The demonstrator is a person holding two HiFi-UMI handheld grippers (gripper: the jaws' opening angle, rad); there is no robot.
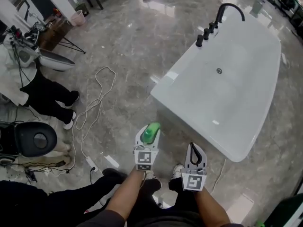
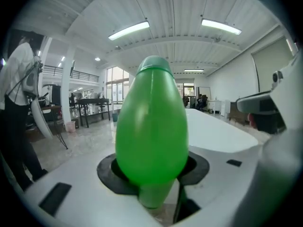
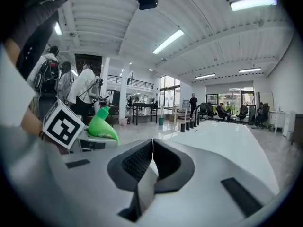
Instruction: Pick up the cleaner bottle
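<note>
A green cleaner bottle is held off the floor between the jaws of my left gripper, which is shut on it. In the left gripper view the bottle fills the middle, its rounded body rising out of the dark pads. My right gripper hangs beside it to the right, a little nearer to me. Its ribbed pads meet with nothing between them. From the right gripper view the bottle and the left gripper's marker cube show at the left.
A white bathtub with a black faucet stands ahead to the right. A white cable winds across the grey marble floor. A person stands at the left near a black toilet seat and other equipment.
</note>
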